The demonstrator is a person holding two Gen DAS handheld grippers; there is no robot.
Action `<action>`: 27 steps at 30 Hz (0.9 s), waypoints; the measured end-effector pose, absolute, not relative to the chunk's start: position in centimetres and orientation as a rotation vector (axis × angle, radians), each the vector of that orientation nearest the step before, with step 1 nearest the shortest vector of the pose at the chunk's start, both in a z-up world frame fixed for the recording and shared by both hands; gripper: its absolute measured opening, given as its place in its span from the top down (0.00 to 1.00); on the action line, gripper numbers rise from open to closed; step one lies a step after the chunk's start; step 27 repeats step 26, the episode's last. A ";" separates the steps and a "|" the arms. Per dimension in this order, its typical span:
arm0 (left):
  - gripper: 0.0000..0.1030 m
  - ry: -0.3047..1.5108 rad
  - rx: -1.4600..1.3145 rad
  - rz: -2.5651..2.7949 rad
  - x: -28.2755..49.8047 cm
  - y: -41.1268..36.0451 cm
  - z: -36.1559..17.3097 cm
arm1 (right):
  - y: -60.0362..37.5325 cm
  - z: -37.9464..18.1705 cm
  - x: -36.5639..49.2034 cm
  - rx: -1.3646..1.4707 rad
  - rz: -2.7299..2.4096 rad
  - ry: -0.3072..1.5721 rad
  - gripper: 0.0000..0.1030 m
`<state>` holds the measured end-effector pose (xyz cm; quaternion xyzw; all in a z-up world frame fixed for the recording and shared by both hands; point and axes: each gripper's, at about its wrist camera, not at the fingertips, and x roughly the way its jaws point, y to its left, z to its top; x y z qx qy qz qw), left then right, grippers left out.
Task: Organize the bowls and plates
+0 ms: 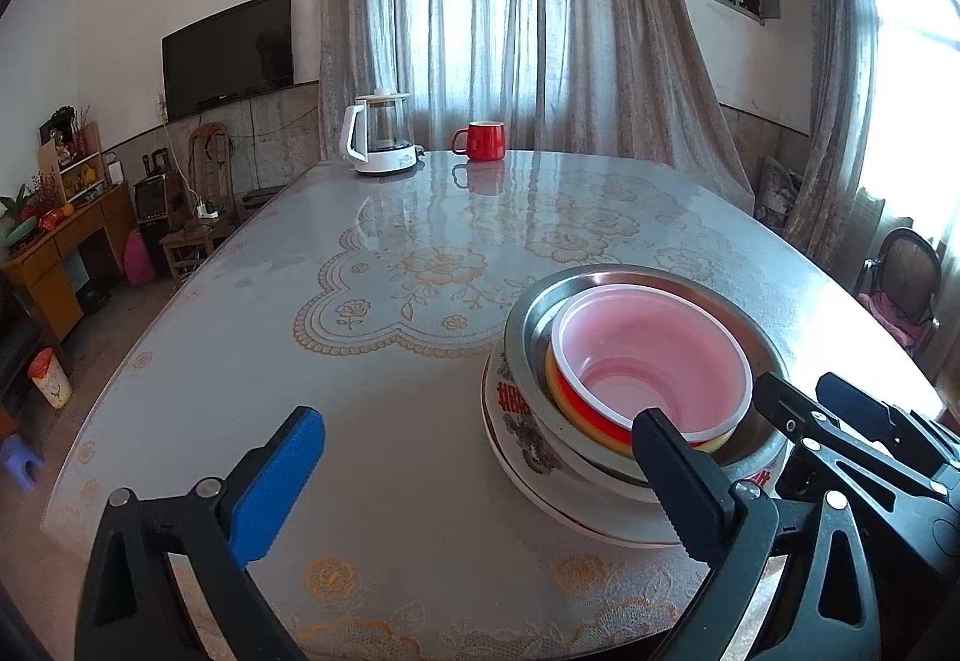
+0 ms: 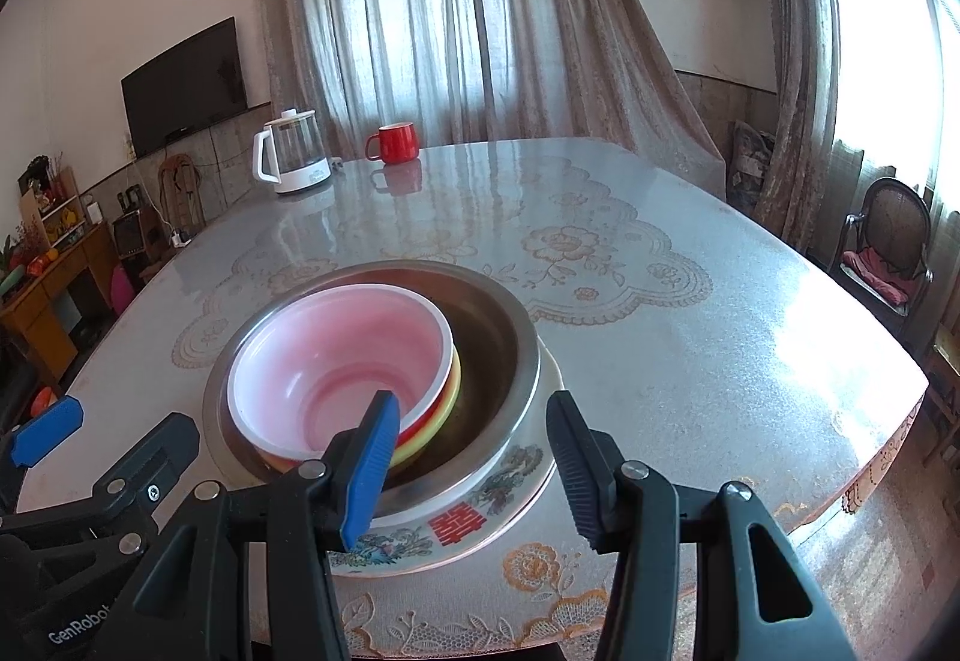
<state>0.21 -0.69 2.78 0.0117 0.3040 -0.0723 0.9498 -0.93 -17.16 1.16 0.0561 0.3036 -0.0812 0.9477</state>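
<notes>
Only the right wrist view shows the plate's point(image 2: 462, 526) red emblem whole; left gripper point(image 1: 480, 487) and right gripper point(image 2: 474, 466) gape empty.

Bright daylight through the curtains point(image 1: 498, 19) glares off the table point(image 1: 372, 361); fisheye edges bend darkly.

Left gripper point(image 1: 477, 475) points forward and down, jaws spread wide with nothing between them. Right gripper point(image 2: 474, 457), at its 3 o'clock, likewise tilts down, jaws parted and gripping nothing.
</notes>
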 end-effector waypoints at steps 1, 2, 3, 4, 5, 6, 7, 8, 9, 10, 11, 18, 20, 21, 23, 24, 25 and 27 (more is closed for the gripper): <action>0.00 0.618 0.022 -0.148 0.2 -0.7 2.7 | -17.2 1.2 -0.9 0.114 -0.165 0.619 0.50; 0.00 0.619 0.022 -0.148 0.2 -0.7 2.7 | -17.2 1.2 -0.9 0.115 -0.165 0.619 0.50; 0.00 0.620 0.024 -0.148 0.2 -0.8 2.7 | -17.2 1.1 -0.8 0.116 -0.165 0.620 0.50; 0.00 0.621 0.024 -0.148 0.3 -0.8 2.6 | -17.2 1.1 -0.8 0.117 -0.164 0.622 0.50; 0.00 0.620 0.024 -0.150 0.3 -0.8 2.6 | -17.3 1.0 -0.8 0.117 -0.164 0.624 0.50; 0.00 0.620 0.023 -0.150 0.3 -0.8 2.7 | -17.3 1.0 -0.7 0.117 -0.165 0.625 0.50; 0.00 0.621 0.023 -0.150 0.3 -0.9 2.7 | -17.3 1.0 -0.7 0.118 -0.164 0.625 0.50; 0.00 0.621 0.023 -0.150 0.3 -0.9 2.7 | -17.3 0.9 -0.7 0.118 -0.164 0.625 0.50; 0.00 0.621 0.024 -0.150 0.4 -0.9 2.7 | -17.3 0.9 -0.7 0.119 -0.164 0.626 0.50; 0.00 0.622 0.023 -0.151 0.3 -0.9 2.7 | -17.4 0.9 -0.7 0.119 -0.164 0.627 0.50; 0.00 0.625 0.022 -0.153 0.3 -0.9 2.6 | -17.4 0.9 -0.6 0.119 -0.164 0.627 0.50; 0.01 0.616 0.015 -0.141 0.3 -0.7 2.7 | -17.3 0.8 -0.5 0.115 -0.162 0.628 0.50; 0.05 0.598 0.000 -0.143 0.2 -0.5 2.9 | -17.2 0.8 -0.5 0.113 -0.161 0.630 0.50; 0.06 0.590 0.001 -0.135 0.2 -0.4 3.0 | -17.2 0.7 -0.4 0.113 -0.160 0.633 0.50; 0.06 0.595 -0.004 -0.138 0.3 -0.4 2.9 | -17.2 0.7 -0.4 0.113 -0.159 0.632 0.50; 0.06 0.599 -0.002 -0.138 0.3 -0.4 2.9 | -17.2 0.7 -0.4 0.112 -0.157 0.631 0.50; 0.05 0.605 0.000 -0.144 0.4 -0.5 2.8 | -17.2 0.6 -0.4 0.111 -0.155 0.632 0.50; 0.05 0.609 0.001 -0.150 0.4 -0.5 2.7 | -17.2 0.6 -0.4 0.110 -0.153 0.631 0.50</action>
